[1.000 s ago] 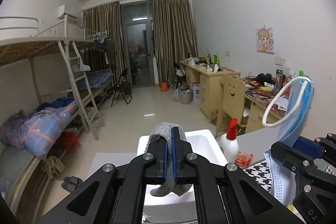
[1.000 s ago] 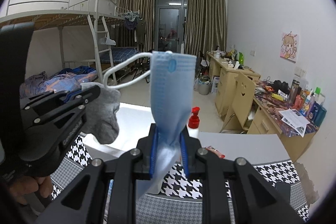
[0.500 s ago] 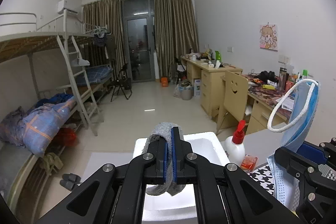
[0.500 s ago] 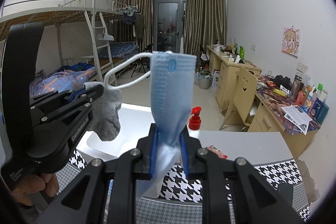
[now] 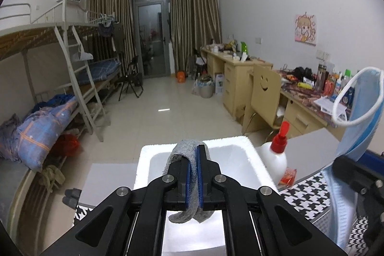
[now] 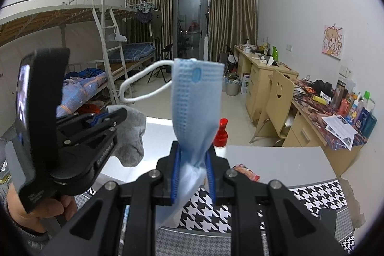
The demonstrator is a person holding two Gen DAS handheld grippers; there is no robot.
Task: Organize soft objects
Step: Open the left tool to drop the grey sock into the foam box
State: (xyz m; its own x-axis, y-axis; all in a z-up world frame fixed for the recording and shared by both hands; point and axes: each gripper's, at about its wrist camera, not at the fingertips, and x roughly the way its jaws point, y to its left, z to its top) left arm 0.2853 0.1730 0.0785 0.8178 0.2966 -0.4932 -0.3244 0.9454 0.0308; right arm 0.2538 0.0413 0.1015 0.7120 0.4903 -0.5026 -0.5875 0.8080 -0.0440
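Note:
A grey sock [image 5: 186,148] is folded over between the pads of my left gripper [image 5: 194,155], whose jaws are opening slightly while the pads still pinch it. The sock hangs over the hollow of a white foam box [image 5: 240,143]. In the right wrist view the left gripper [image 6: 115,116] and its sock [image 6: 132,136] sit at the left, above the box [image 6: 158,128]. My right gripper [image 6: 192,160] is shut on a blue face mask [image 6: 195,97] that stands upright, its white ear loop out to the left. The mask [image 5: 360,136] also shows at the right edge of the left wrist view.
A white bottle with a red cap [image 5: 276,160] and a red packet [image 5: 288,175] stand just right of the box on the grey table. A houndstooth cloth [image 6: 312,198] covers the near part. Bunk beds are left, desks and a chair right.
My left gripper has moved forward and down with the sock, now further over the white box. The right gripper with the mask has drifted forward a little.

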